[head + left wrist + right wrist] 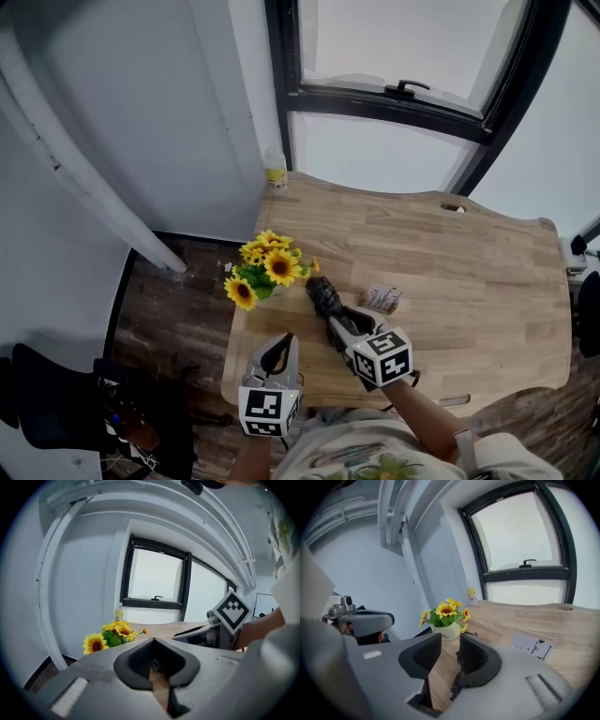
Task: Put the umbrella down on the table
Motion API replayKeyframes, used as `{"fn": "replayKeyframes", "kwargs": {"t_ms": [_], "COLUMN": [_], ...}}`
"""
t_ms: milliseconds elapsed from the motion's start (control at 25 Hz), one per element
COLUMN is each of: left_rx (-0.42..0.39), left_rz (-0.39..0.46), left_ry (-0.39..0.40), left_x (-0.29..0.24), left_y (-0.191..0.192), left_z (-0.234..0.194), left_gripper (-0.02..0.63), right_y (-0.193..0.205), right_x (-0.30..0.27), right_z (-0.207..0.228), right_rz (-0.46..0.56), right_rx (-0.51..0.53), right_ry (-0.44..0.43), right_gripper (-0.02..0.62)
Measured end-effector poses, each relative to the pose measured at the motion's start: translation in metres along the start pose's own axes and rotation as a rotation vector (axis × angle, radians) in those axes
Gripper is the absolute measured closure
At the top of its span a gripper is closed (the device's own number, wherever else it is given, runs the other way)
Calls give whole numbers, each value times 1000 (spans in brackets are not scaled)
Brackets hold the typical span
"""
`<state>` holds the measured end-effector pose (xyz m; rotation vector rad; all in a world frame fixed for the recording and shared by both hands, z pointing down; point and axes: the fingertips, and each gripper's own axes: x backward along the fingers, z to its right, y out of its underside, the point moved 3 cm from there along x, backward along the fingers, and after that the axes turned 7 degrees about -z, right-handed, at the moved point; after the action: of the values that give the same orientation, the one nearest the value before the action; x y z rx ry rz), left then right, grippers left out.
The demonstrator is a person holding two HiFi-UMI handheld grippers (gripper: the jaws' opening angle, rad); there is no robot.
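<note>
There was the umbrella point(323, 296), down on the surface point(469, 272): black, folded into a short crinkled bundle, lying flat near the front-left corner. We could see it running back toward us into the right gripper point(449, 645). That gripper's jaws stood parted, and bare wood showed through the gap. The umbrella's dark end lay along the inner face of one ribbed black pad, and nothing was pinched. The left gripper point(153, 641) was closed and empty, its pad tips meeting. We held it over the surface's near edge, just left of the umbrella.

Room, then! Just beyond the umbrella's far tip stood a bunch of sunflowers point(267, 267) in a smooth white pot point(448, 631), close to the left edge, so it was tight on that side. To the right of the umbrella lay a small white printed card point(382, 298), near but apart. Past those we had a wide sweep of pale, straight-grained wood, open all the way to the right and far edges, with the far rim gently wavy. A small bottle point(276, 175) with a yellow label stood at the far-left corner, well apart from everything, below the black-framed window point(403, 94). Off the left edge we saw dark floor planks point(178, 309).
</note>
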<state>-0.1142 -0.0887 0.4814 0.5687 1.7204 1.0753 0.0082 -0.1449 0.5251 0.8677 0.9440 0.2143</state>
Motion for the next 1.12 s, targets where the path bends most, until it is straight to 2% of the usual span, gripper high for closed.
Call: {"fn": "replayKeyframes", "kwargs": {"t_ms": [240, 400, 1120], "left_rx": [-6, -8, -27], "left_rz": [32, 47, 81], "left_ry": [-6, -11, -21], "left_x": [16, 25, 53], "left_y": [-6, -8, -5], "left_z": [7, 13, 44], "left_gripper": [601, 601, 601], "right_y": [-17, -21, -3], "right_x": [38, 56, 87], "right_z": [-20, -34, -62], "right_rz": [131, 182, 181], "right_rx": [44, 72, 140], "right_ry": [44, 28, 13], "right_gripper": [594, 594, 595]}}
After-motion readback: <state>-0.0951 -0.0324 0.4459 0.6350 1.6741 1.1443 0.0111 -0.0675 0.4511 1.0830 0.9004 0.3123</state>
